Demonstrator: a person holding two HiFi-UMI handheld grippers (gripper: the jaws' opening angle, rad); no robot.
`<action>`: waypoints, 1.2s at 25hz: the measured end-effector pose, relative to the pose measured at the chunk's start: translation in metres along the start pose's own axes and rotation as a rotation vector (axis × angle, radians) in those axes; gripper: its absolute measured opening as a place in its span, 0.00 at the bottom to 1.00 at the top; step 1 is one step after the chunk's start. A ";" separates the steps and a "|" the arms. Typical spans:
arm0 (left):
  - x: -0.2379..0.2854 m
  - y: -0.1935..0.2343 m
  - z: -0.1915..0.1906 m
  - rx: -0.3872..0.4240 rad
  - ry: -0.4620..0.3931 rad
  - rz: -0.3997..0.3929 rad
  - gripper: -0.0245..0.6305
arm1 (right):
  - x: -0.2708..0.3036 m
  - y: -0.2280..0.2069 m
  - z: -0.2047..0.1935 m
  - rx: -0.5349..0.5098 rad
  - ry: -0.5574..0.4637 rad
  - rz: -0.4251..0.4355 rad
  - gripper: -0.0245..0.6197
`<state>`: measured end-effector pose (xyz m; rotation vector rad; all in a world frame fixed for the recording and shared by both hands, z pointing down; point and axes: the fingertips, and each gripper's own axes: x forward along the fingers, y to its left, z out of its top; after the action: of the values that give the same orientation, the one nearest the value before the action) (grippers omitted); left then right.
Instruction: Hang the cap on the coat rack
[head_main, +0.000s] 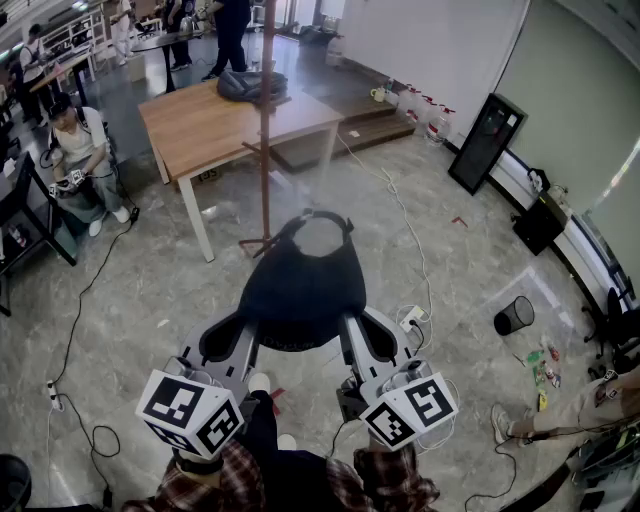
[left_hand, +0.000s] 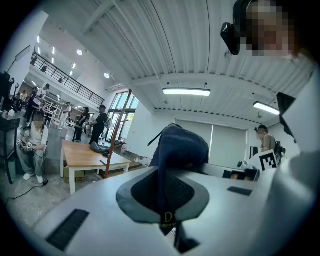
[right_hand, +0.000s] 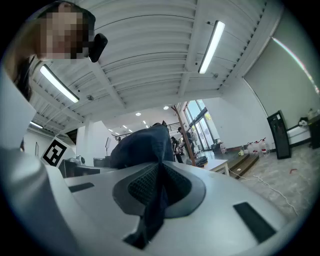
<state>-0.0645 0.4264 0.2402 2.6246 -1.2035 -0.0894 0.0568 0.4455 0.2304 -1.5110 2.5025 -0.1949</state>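
Note:
A dark navy cap (head_main: 300, 290) hangs in the air between my two grippers, its back opening and strap pointing away toward the rack. My left gripper (head_main: 255, 335) is shut on the cap's left edge, where the fabric (left_hand: 167, 190) is pinched between the pads. On the cap's right edge my right gripper (head_main: 345, 330) is shut too, with the cloth (right_hand: 159, 195) clamped in its jaws. The brown wooden coat rack (head_main: 266, 130) stands just beyond the cap, its pole rising past the table; it also shows as a coat rack pole (left_hand: 116, 135) in the left gripper view.
A wooden table (head_main: 200, 125) with a dark bag (head_main: 250, 84) stands behind the rack. Cables (head_main: 400, 215) run over the marble floor. A black bin (head_main: 513, 316) sits at right, a black panel (head_main: 487, 142) leans against the wall. A seated person (head_main: 80, 160) is at left.

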 end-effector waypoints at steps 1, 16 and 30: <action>0.006 0.006 0.002 -0.002 -0.001 -0.001 0.07 | 0.008 -0.003 0.000 -0.001 0.000 0.000 0.07; 0.113 0.140 0.058 0.002 -0.023 -0.057 0.07 | 0.180 -0.048 0.008 -0.031 -0.036 -0.043 0.07; 0.200 0.218 0.055 -0.039 0.032 -0.086 0.07 | 0.274 -0.104 -0.017 -0.019 0.024 -0.109 0.07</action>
<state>-0.1025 0.1282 0.2519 2.6338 -1.0678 -0.0857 0.0175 0.1545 0.2389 -1.6641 2.4488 -0.2085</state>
